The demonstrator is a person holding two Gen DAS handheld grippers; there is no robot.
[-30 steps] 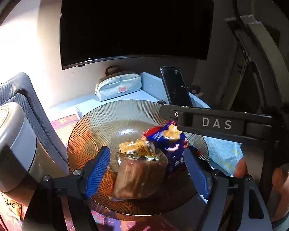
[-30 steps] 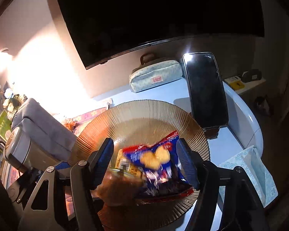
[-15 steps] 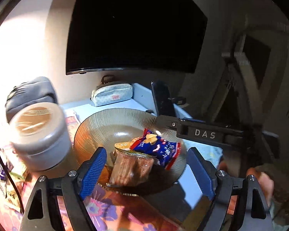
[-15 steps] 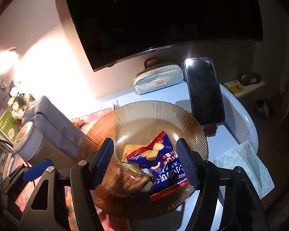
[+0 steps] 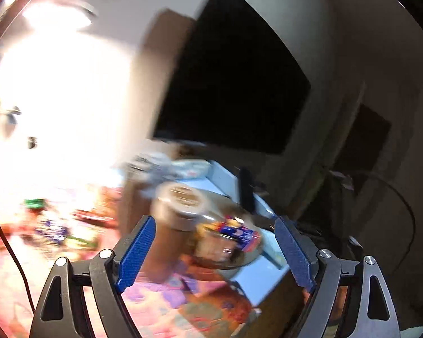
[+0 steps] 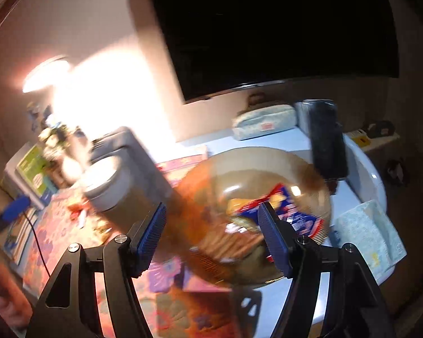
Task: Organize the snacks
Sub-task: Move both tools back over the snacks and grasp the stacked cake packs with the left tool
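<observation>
Blurring beyond reading: blue snack packet (image 6: 301,214) print.

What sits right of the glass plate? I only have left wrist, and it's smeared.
Observer: A pale blue patterned tissue pack lies on the table to the right of the glass plate.
Operator: Right tool holding anything?
Observer: No. The right tool is open, with nothing between its fingers.
Operator: And the dark slab behind the plate?
Observer: A phone, propped upright, screen dark.
</observation>
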